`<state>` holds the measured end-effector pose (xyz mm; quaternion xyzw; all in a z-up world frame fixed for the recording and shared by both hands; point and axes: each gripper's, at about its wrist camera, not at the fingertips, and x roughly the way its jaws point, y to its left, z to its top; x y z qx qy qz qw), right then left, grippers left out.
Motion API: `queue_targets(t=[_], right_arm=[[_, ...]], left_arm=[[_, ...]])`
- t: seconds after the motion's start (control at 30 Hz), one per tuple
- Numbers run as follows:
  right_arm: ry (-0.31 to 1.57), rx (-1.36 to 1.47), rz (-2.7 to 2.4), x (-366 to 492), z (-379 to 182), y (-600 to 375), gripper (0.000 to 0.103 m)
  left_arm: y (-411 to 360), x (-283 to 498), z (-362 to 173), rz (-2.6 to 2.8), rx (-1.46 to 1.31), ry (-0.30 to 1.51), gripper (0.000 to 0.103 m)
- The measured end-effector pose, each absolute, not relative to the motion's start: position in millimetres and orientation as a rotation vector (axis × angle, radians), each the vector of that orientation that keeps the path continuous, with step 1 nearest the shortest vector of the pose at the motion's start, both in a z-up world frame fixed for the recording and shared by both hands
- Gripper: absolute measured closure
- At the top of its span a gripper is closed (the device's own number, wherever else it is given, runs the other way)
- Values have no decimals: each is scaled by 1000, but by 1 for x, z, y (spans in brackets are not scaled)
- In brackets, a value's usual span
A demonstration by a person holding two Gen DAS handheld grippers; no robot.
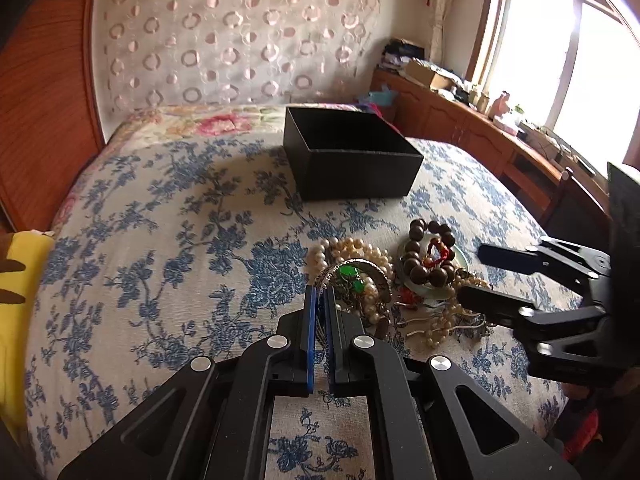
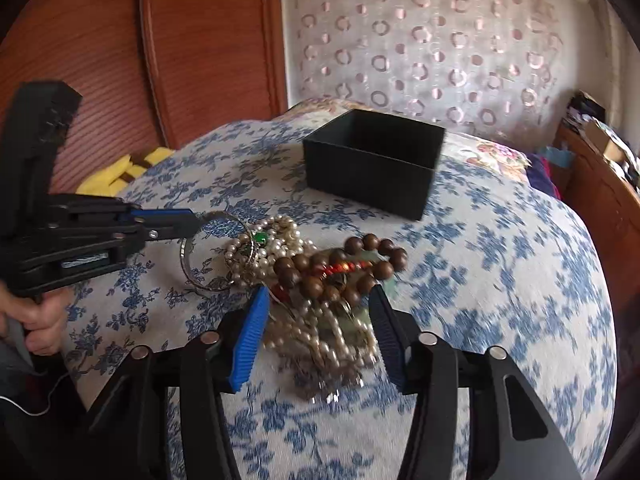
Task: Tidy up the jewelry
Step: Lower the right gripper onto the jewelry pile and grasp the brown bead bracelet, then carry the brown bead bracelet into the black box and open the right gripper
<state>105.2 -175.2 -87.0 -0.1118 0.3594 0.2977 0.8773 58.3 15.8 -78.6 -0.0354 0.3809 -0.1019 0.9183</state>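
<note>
A heap of jewelry lies on the bed: pearl strands [image 1: 360, 252] [image 2: 280, 232], a brown wooden bead bracelet [image 1: 430, 256] [image 2: 340, 264], a green stone [image 1: 348, 272] [image 2: 261, 237] and a silver bangle [image 1: 360, 263] [image 2: 185, 258]. My left gripper [image 1: 320, 294] [image 2: 198, 220] is shut on the bangle's rim at the heap's left side. My right gripper [image 2: 318, 294] [image 1: 470, 274] stands open astride the near part of the heap, with pearls and beads between its blue pads. An open black box [image 1: 352, 160] [image 2: 372, 164] sits beyond the heap.
The bed cover [image 1: 160, 240] is white with blue flowers. A yellow cloth [image 1: 24, 280] [image 2: 120, 172] lies at the left edge by the wooden headboard [image 1: 44, 120]. A wooden cabinet [image 1: 460, 120] with clutter runs under the window on the right.
</note>
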Motion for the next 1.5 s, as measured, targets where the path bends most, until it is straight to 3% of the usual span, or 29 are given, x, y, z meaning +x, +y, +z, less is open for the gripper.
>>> queue_targets(t=[0.33,0.37,0.43,0.5,1.1,1.5], right_arm=[[797,-378,654,126,-98,-145,56],[791,-391,655,126,-97,-144,59],[782,-398,655,127,-95,-145,77],[773,-382,655,129,-91,-149,88],[586,-251,617,141,-11,-201,88],[549,-255,579,158,9,-215,88]], left_arm=[[23,46,-66,-190,-82,723,100],[23,46,-65,-189,-84,722,100],[23,46,-66,-188,-85,723,100],[24,46,-66,-188,-88,723,100],[21,46,-54,-186,-96,685,100],[9,80,-25,-215,-52,626,100]])
